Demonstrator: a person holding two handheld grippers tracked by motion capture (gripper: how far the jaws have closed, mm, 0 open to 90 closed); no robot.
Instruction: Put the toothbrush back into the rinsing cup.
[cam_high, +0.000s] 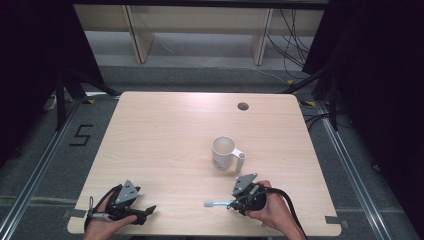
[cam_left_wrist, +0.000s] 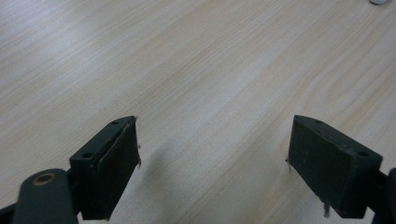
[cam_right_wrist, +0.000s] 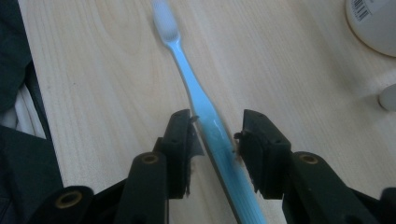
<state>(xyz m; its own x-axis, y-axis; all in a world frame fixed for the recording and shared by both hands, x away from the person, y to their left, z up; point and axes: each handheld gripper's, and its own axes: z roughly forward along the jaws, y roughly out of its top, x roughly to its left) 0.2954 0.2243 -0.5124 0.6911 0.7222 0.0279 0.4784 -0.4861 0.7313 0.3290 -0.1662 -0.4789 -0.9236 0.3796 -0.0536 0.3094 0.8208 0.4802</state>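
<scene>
While the high view looked down on the scene, these points stood out:
High view, bench (cam_high: 165, 135): pale wood, with a white mug (cam_high: 223, 152) right of centre, its handle turned to the right and near side.
High view, right tongs (cam_high: 231, 203): held low at the near right edge, pointing left, with a blue toothbrush (cam_high: 216, 203) lying flat and its head reaching left from between the jaws.
High view, left tongs (cam_high: 149, 210): rested at the near left corner, well apart from the toothbrush and the mug.

Left gripper view, left tongs (cam_left_wrist: 212, 158): released, the jaws stood wide with only bare bench (cam_left_wrist: 196, 70) between them.

Right gripper view, toothbrush (cam_right_wrist: 196, 93): lay on the bench (cam_right_wrist: 102, 70), the handle running between the jaws, the blurred white bristle head at the far end.
Right gripper view, right tongs (cam_right_wrist: 215, 144): narrowed around the handle; one pad looked to touch it, a thin gap seemed to remain at the other, so the brush was bracketed rather than clenched.
Right gripper view, mug (cam_right_wrist: 373, 23): its base showed at the far right corner, apart from the brush.

Step in hand, judged: grasping the toothbrush handle.
Doing it well, judged: centre the handle between the pads, keep the tips just off the wood, and squeeze evenly so the slim handle does not roll or skid before lifting.
</scene>
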